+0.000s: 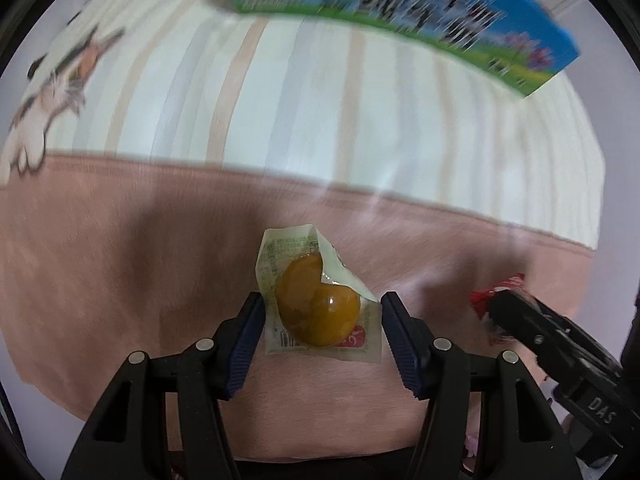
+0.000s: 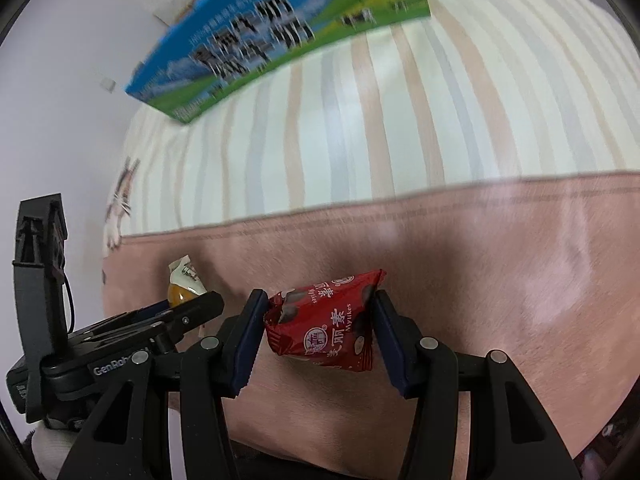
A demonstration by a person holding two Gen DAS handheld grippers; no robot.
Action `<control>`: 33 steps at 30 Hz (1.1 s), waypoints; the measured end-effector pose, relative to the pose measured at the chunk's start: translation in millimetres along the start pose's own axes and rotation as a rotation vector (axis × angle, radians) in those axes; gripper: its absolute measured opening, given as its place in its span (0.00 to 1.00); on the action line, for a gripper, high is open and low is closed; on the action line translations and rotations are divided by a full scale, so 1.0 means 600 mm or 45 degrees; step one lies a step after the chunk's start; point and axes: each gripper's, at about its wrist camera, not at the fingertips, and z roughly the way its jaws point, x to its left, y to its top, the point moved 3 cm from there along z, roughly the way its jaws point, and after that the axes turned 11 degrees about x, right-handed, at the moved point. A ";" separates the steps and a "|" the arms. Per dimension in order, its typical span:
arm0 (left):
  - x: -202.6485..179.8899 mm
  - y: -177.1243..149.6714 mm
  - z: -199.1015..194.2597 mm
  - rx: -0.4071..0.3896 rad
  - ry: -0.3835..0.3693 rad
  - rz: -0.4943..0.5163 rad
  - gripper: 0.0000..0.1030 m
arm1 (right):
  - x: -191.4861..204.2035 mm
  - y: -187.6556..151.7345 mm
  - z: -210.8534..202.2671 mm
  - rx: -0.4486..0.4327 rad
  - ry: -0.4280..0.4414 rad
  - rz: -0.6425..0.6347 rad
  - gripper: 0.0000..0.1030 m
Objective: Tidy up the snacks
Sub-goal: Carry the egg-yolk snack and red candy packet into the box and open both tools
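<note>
Pink fabric covers the near part of the surface [image 1: 120, 280]; beyond a straight seam it gives way to a cream striped section with a cat print [image 1: 60, 76] at the far left.

Left claw [image 1: 322, 320]: the blue pads bracket a clear-wrapped orange snack [image 1: 316, 312]. The left pad meets the wrapper edge; the right pad shows a slight gap, so full clamping cannot be confirmed. The packet appears raised off the fabric, which suggests it is carried.

Right claw [image 2: 320, 320]: both pads press the ends of a red snack packet [image 2: 324, 320], held crosswise and clear of the fabric. Gripping at the crimped ends likely spares the contents.

A blue-and-green printed carton [image 2: 280, 32] stands at the far edge of the striped section, probably the destination. The striped area between claws and carton carries no visible obstacle.

Both claws sit close side by side; the tighter clearance is between them, not ahead.
</note>
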 end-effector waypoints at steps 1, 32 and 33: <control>-0.009 0.006 -0.020 -0.026 -0.021 0.008 0.55 | 0.001 0.007 -0.013 -0.017 0.011 0.000 0.54; -0.072 0.461 -0.149 0.008 0.063 0.200 0.55 | 0.051 0.462 -0.155 -0.164 -0.103 -0.081 0.54; -0.070 0.464 -0.141 0.020 0.065 0.196 0.55 | 0.046 0.463 -0.146 -0.148 -0.105 -0.074 0.54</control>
